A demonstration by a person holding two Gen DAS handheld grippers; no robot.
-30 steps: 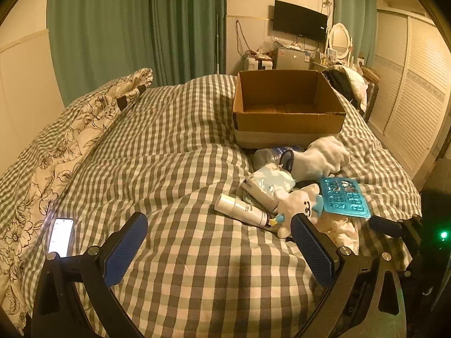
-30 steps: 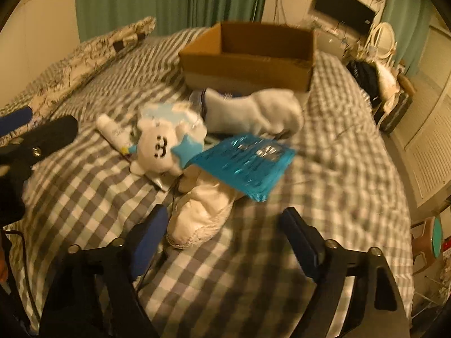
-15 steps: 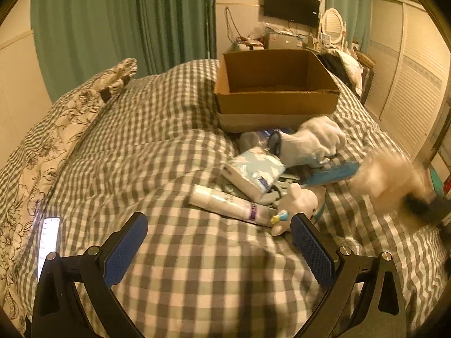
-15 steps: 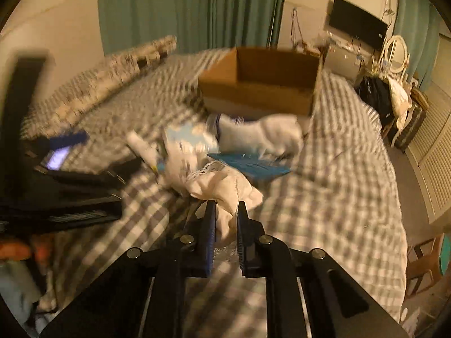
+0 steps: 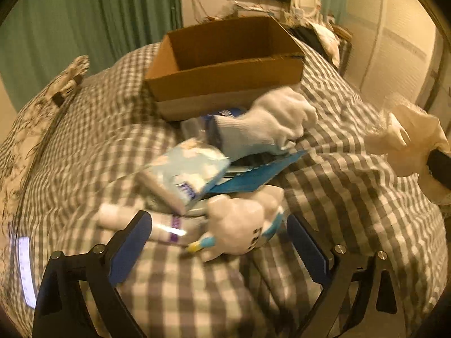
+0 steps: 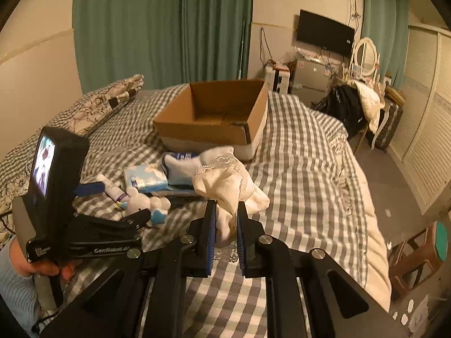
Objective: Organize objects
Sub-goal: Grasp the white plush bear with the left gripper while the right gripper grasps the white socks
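My right gripper (image 6: 227,211) is shut on a cream lace-trimmed cloth (image 6: 229,186) and holds it above the checked bed; the cloth also shows in the left wrist view (image 5: 406,143) at the right. My left gripper (image 5: 217,233) is open, its jaws on either side of a white plush toy (image 5: 239,225) and a white tube (image 5: 157,225). Behind them lie a light blue tissue pack (image 5: 188,169), a blue flat packet (image 5: 253,174) and a white sock (image 5: 267,124). An open empty cardboard box (image 5: 225,64) stands behind the pile, and also shows in the right wrist view (image 6: 217,118).
A lit phone (image 5: 25,270) lies on the bed at the left. A floral pillow (image 6: 98,104) lies along the bed's left side. A dressing table and chair with clothes (image 6: 363,95) stand at the far right. A stool (image 6: 417,250) stands beside the bed.
My right gripper closed on the cream cloth and lifted it off the bed. My left gripper moved forward to the pile, now straddling the plush toy and tube.
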